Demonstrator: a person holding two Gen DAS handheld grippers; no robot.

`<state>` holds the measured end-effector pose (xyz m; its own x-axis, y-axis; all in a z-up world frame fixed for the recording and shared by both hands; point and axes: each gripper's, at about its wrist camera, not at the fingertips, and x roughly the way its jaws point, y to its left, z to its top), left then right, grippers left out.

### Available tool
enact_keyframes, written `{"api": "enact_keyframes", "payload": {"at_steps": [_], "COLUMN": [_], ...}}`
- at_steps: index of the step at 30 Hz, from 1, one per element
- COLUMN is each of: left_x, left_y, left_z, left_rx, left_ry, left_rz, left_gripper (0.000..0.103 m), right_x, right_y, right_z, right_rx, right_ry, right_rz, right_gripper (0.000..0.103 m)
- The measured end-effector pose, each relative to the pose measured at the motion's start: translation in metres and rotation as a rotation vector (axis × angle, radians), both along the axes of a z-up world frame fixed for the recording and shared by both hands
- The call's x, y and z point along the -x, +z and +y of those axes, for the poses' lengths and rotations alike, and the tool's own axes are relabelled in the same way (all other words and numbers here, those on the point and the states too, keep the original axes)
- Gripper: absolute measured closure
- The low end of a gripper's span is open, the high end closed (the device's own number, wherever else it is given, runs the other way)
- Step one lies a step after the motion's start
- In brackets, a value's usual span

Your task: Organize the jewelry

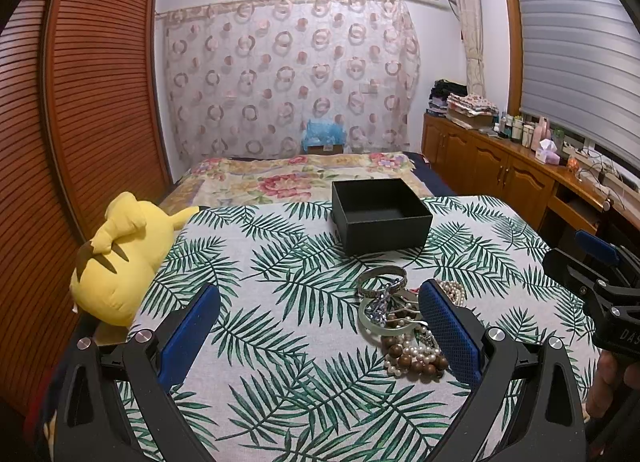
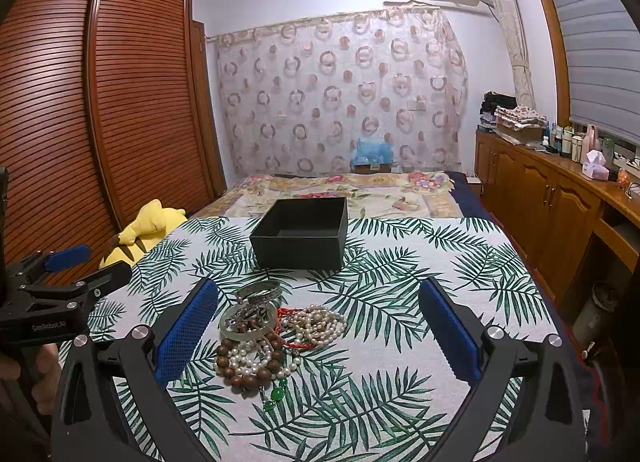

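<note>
Jewelry pile [image 2: 272, 338] lies tangled on the leaf cloth [image 2: 400, 302], just short of the empty black box [image 2: 300, 236]. Right gripper [image 2: 318, 326]: both fingers spread wide, nothing held; pile sits between them, nearer its left finger. Left gripper [image 1: 320, 330]: likewise spread and empty; pile lies against its right finger, partly hidden. Judgement: right gripper is better centred. The pile runs lengthwise toward the box.
</note>
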<state>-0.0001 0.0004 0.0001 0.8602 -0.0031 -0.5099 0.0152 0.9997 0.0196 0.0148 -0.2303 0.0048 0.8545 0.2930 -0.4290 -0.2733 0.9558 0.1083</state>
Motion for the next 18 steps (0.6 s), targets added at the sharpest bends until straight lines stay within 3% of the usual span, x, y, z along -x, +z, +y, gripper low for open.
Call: {"api": "enact_keyframes", "payload": {"at_steps": [18], "left_x": [-0.0023], "left_y": [0.0048], "left_z": [0.0009], "left_rx": [0.001], "left_ry": [0.0], "left_rz": [-0.004], "left_gripper": [0.007], "right_x": [0.0006], "right_y": [0.001], "right_z": [-0.0003], "right_rx": [-0.001], "right_ry": [0.0], "right_rz": [-0.001], "right_gripper": [0.003]}}
